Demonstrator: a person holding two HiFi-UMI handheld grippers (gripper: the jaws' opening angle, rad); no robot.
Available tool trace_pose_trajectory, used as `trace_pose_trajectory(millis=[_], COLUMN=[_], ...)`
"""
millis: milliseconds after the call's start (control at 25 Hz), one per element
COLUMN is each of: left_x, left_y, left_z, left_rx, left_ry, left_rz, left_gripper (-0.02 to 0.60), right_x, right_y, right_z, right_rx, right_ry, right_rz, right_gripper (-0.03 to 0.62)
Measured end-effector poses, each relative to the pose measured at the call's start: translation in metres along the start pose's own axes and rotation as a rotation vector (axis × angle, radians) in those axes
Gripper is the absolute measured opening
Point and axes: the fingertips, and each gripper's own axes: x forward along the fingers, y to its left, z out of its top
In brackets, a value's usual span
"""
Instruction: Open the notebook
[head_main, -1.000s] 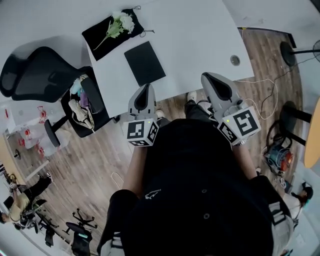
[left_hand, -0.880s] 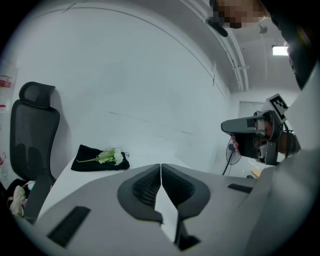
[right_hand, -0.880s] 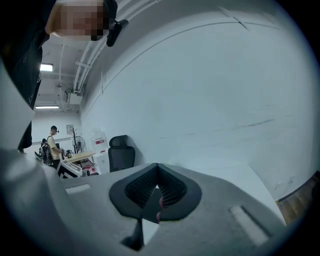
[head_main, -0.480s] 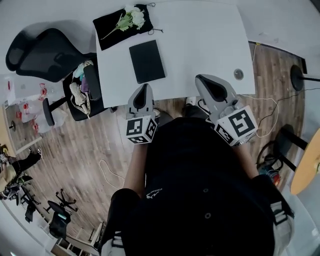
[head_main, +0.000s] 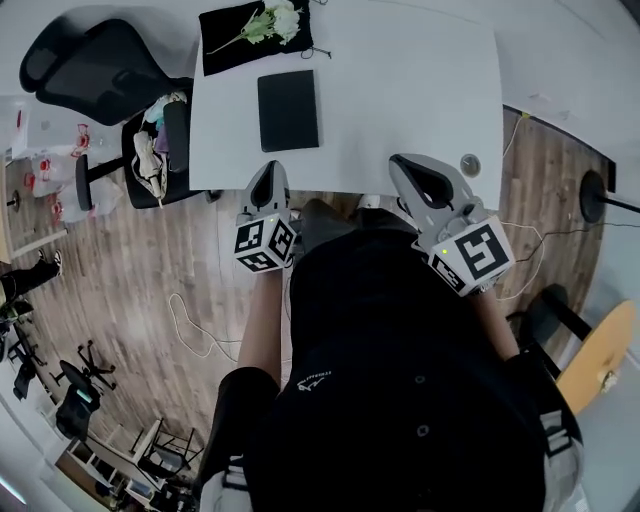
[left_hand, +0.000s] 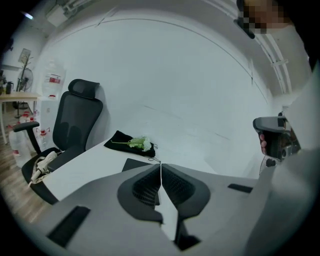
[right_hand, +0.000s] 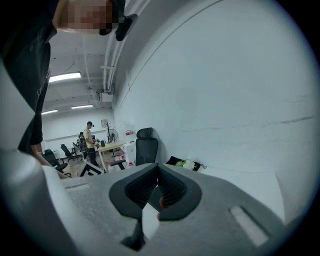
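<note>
A closed black notebook (head_main: 288, 110) lies flat on the white table (head_main: 400, 90), towards its left half. My left gripper (head_main: 268, 172) hovers at the table's near edge just below the notebook, jaws shut with nothing between them. My right gripper (head_main: 412, 165) is at the near edge further right, also shut and empty. In the left gripper view the shut left gripper (left_hand: 161, 172) covers most of the notebook (left_hand: 135, 164), and the right gripper's body (left_hand: 272, 137) shows at the right. In the right gripper view the right gripper (right_hand: 157, 182) is shut and hides the notebook.
A black cloth (head_main: 225, 35) with a bunch of white flowers (head_main: 270, 20) lies at the table's far left corner. A round cable hole (head_main: 470, 163) sits near the right gripper. A black office chair (head_main: 95, 60) holding clutter stands left of the table. A person (right_hand: 89, 142) stands far off.
The head view has swung, so the table and notebook now sit higher and squarer in the picture. Both grippers stay shut at the near edge; the left one has shifted slightly left.
</note>
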Motion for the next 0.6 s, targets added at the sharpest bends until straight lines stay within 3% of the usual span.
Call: trace_pose_trajectory(millis=[280,600], left_x=[0.012,0.032], left_y=[0.033,0.063], left_z=[-0.030,-0.067], left_rx=[-0.031,-0.031], left_ry=[0.050,0.174], left_rz=[0.130,0.142], left_gripper=[0.009,0.009], right_x=[0.002,0.019], right_y=[-0.004,0.003], right_z=[-0.007,-0.013], right_rx=[0.004,-0.014], right_ry=[0.025,0.068], right_rz=[0.061,0.075], right_gripper=[0.005,0.005])
